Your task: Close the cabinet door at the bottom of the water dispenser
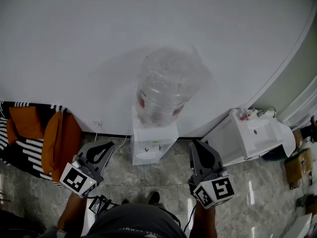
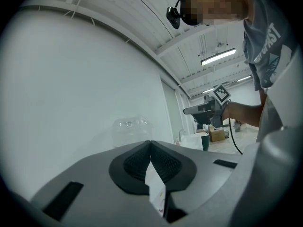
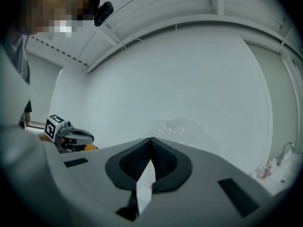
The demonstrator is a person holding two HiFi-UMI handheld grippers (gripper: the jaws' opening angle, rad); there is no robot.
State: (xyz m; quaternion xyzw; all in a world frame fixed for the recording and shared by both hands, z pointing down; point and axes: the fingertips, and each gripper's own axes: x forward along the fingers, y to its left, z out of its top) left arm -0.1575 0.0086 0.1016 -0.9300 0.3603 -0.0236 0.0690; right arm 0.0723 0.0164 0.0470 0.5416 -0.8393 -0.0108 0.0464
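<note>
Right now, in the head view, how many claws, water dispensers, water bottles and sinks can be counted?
Claws: 2 (left claw, right claw)
Water dispenser: 1
Water bottle: 1
Sink: 1
Total: 5

White wall point(image 1: 74, 43), grey stone floor point(image 1: 151, 178), white sink point(image 1: 265, 133), orange chair point(image 1: 60, 142)

The water dispenser point(image 1: 151, 145) shows foreshortened from above — its bottom cabinet door cannot be made out.

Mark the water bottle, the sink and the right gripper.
water bottle point(image 1: 166, 83), head view, clear side.
sink point(image 1: 242, 128), head view, left rim.
right gripper point(image 1: 195, 145), head view, between its shut fingertips.
</note>
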